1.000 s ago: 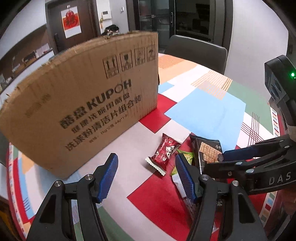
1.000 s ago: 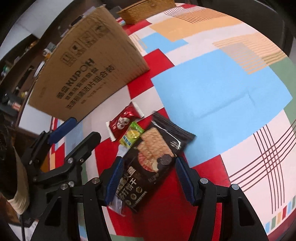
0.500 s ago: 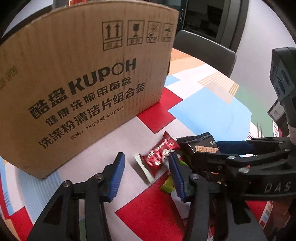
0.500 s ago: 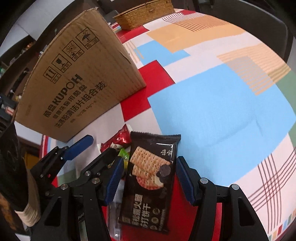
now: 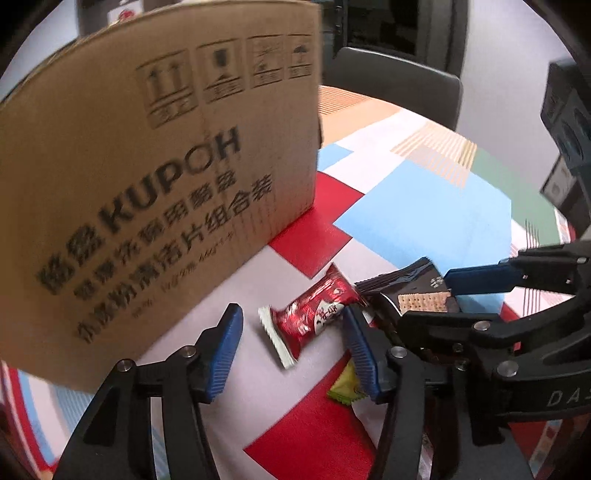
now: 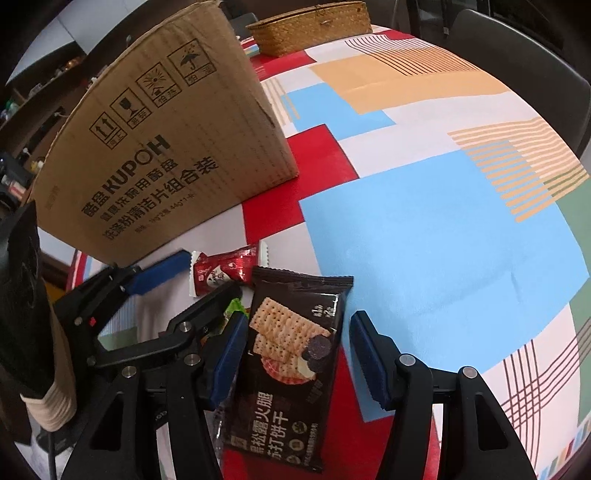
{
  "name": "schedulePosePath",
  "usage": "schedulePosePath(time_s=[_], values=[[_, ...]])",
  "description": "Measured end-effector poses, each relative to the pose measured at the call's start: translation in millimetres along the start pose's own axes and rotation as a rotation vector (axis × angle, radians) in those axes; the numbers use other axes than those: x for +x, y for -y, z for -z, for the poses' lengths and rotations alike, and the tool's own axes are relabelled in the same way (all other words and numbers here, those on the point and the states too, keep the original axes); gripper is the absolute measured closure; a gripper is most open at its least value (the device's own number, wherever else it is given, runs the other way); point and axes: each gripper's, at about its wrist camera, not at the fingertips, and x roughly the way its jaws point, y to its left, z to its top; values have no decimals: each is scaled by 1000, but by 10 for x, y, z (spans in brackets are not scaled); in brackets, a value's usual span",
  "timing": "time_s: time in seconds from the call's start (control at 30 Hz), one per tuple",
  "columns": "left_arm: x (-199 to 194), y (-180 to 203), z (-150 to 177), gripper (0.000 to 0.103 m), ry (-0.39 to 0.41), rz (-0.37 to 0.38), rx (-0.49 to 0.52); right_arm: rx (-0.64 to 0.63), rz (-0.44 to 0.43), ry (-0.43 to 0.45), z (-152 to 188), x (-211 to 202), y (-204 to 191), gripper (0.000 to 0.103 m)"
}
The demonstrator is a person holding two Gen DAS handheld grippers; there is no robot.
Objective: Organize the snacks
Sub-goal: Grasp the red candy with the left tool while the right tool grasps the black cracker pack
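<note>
**Q:** Tablecloth first — what does the left wrist view show?

**R:** Bright blocks of red, blue, white and green cover the tablecloth (image 5: 424, 221). At the left stands a big cardboard box (image 5: 159, 192) printed with KUPOH. A dark chair (image 5: 395, 85) sits behind the table. Low in the frame, the left gripper (image 5: 291, 339) points down at a red snack packet (image 5: 314, 317) lying on the cloth.

**Q:** Are its fingers on the packet?

**R:** No. The jaws are opening, the packet lies between the blue pads, and neither pad presses it. A small green packet (image 5: 345, 387) peeks out under the right-hand finger.

**Q:** And at the right of that view?

**R:** The right gripper (image 5: 458, 299) reaches in, with the top end of a dark cracker packet (image 5: 413, 291) between its fingers.

**Q:** What about the right wrist view?

**R:** The same cloth and box (image 6: 159, 147), plus a woven basket (image 6: 310, 26) at the far edge of the table. The right gripper (image 6: 295, 350) straddles the cracker packet (image 6: 291, 373), which lies lengthwise between its fingers. They stand apart, and a gap shows at the right-hand pad.

**Q:** Does the left-hand pad touch it?

**R:** It sits at the packet's edge, but I cannot tell. The left gripper (image 6: 203, 277) comes in from the left around the red packet (image 6: 225, 269), which lies just beyond the cracker packet's top.
</note>
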Motion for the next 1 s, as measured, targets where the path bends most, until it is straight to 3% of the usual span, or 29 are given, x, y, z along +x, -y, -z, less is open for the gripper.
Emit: schedulePosePath(time_s=[0.13,0.17,0.23,0.33,0.5,0.6,0.8,0.9,1.0], values=[[91,42,-37,49,-19,3,39,-2,5,3,-3,3,35,44],[92,37,-36,52,-13,14,33,-1,5,3,-2,0,40,44],[84,38,-31,71,-18,39,20,0,6,5,-15,15,45,44],[50,44,-2,72,-26,11,-3,5,1,3,-52,58,48,44],[-168,-72,129,77,-8,-31,-124,-4,3,9,-64,67,32,44],[-292,-101,209,90,15,-49,-162,-27,24,18,-70,89,-30,44],[-332,-238,308,88,16,-11,-216,-145,135,38,-91,189,-256,44],[-338,-255,263,66,30,-23,-207,-172,157,48,-86,205,-289,44],[-256,-251,183,64,17,-30,-192,-190,166,61,-88,208,-291,44]])
